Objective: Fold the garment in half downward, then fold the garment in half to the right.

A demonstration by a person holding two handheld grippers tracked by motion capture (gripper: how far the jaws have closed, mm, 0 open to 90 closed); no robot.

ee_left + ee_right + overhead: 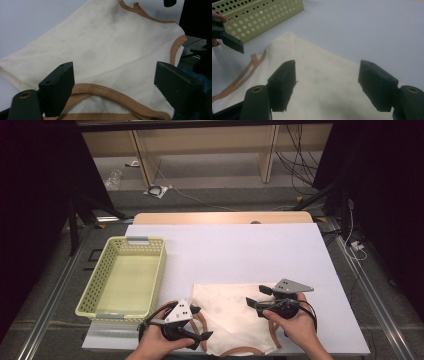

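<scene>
1. Tabletop (240,250): white sheet covers it. The work sits at the near edge, close to the person.
2. Basket (132,241): pale green, perforated, on the left of the tabletop, just beside the garment. Nothing visible inside. Likely where the garment goes.
3. Garment (235,317): cream cloth with tan trim, lying mostly flat on the near tabletop between the two hands, a few faint grey marks on it. The tan neckline loop (107,91) lies at the left gripper's end.
4. Left gripper (199,322): jaws wide, straddling the tan trim, pads not pressing on the cloth. Holds nothing.
5. Right gripper (257,296): jaws wide too, poised over the plain cream edge, nothing pinched.
6. Doing the step well, my judgement: lower each gripper until one pad slips under the cloth edge, then close. Take the hem or trim, not the flat middle. Grab both ends level so the garment lifts without bunching. Keep clear of the basket wall.
</scene>
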